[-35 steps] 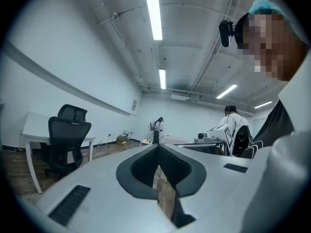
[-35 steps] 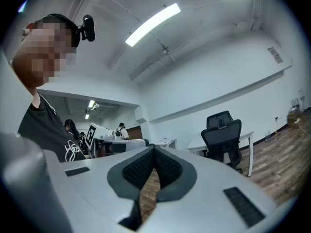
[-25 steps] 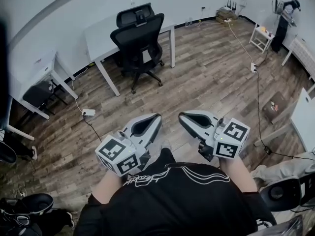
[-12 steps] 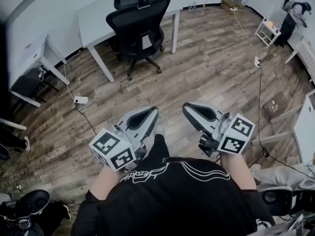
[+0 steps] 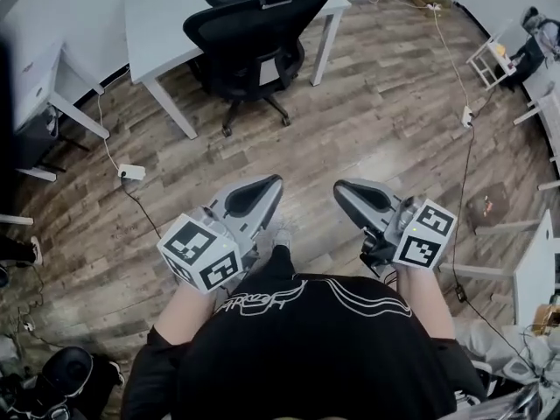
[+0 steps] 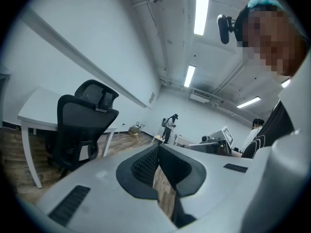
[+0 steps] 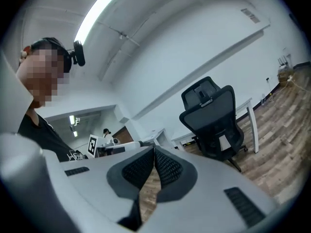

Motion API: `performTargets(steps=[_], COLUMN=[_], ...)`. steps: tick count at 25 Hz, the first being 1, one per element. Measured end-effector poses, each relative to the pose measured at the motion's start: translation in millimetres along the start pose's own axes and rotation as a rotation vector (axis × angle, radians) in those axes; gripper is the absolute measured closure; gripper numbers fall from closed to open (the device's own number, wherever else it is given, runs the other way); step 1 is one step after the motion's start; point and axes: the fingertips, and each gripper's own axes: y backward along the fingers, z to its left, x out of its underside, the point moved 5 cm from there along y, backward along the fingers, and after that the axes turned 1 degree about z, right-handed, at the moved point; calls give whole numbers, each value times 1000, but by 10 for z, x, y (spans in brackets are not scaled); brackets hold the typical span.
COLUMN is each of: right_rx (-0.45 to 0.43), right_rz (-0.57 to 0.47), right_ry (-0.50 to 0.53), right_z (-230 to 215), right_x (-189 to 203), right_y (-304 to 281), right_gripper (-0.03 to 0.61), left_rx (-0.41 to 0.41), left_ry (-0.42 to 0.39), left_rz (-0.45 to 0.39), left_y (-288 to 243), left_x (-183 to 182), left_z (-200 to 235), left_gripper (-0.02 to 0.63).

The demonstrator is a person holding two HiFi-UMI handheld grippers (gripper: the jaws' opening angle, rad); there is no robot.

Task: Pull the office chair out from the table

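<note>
**A:** What's around, from the left?

**B:** There's a small desk [image 5: 39, 81], then a power strip [image 5: 132, 172] on the floor [image 5: 367, 129]. The chair [image 5: 254, 38] is at the top, pushed in against the table [image 5: 162, 11], with its back toward us. On the far right are a cable [image 5: 457, 160], a side table [image 5: 490, 55] and a person [image 5: 541, 38].

**A:** What lies between the grippers and the chair?

**B:** Wood floor. The strip lies off to the left.

**A:** And the grippers?

**B:** The left gripper [image 5: 273, 182] and right gripper [image 5: 343, 188] are side by side, low in the head view and well apart from the chair. Each has its jaws pressed together and holds nothing.

**A:** What differs from a second ago?

**B:** The chair and table look larger and nearer, and the top edge now cuts them off. The far wall has dropped out of view. The jaws were together then too.
</note>
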Motion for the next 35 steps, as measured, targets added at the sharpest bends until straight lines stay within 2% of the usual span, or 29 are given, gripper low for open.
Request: performTargets(steps=[2,6,9,15,20,25,32,35], right_rx=[-14,-19,-16,-3,1,-85,-84,-59], right_rz=[-29,-40,-33,-44,-59,-60,-10,-8], right_ry=[-4,54,98,139,169,150,265,260], right_z=[-180,-462,-580,-809,-1160,-1562,-2218,-2568], right_x=[-259,-624,-744,-979,-1248,-1575,-2129,-2331], right_y=[-209,-539,-664,-828,-914,-1057,-1284,-1366], right_gripper=[541,541,541,541,541,541,540,540], left_rx=[-12,2,16,4,-60,-117,-275,-314], left_ry=[3,-13,-30,-118,-163,-216,-222,-200], left_rz=[1,-20,-17,17,10,-34,-9,-1], left_y=[-128,-336,-463,-614,-747,-886,-1198,-1353], left_x=[-132,-350,-451,-621,-755,-1019,-1255,-1312], left_z=[332,791,949,1142,1382,1563,2071,2269], left_gripper=[606,606,606,604,604,604,603,584])
